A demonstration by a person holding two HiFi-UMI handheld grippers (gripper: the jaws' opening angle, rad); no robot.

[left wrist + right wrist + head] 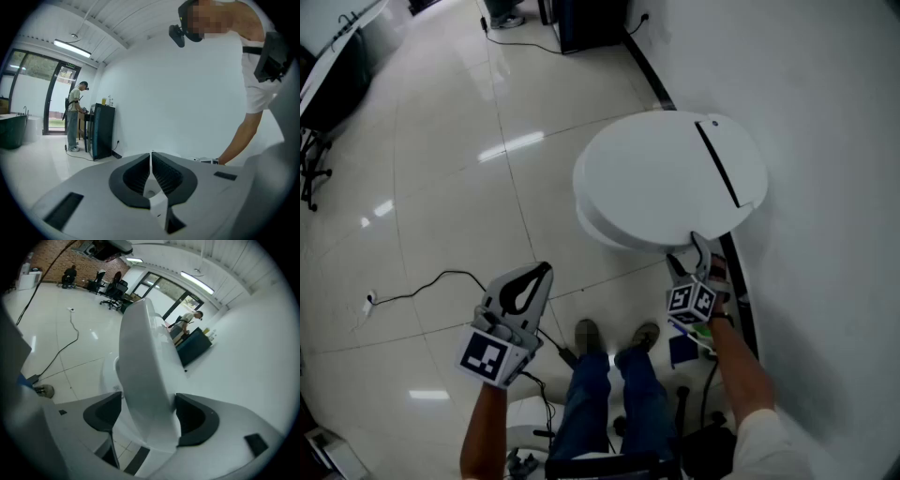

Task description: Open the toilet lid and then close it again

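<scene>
The white toilet [670,173] stands against the wall, and in the head view its lid lies flat and down. My right gripper [700,248] is at the lid's near rim, close to the wall. In the right gripper view the lid's edge [145,366] fills the gap of the right gripper [149,401], and both dark pads [194,416] lie against it. My left gripper [536,274] hangs over the floor left of the toilet, away from it. In its own view the left gripper [151,164] has its pads together with nothing between them.
A white wall [825,141] with a dark skirting runs along the right. A black cable [431,281] lies on the tiled floor at the left. My shoes [614,337] stand just before the toilet. Farther off, a person [74,117] stands by a dark cabinet [101,131].
</scene>
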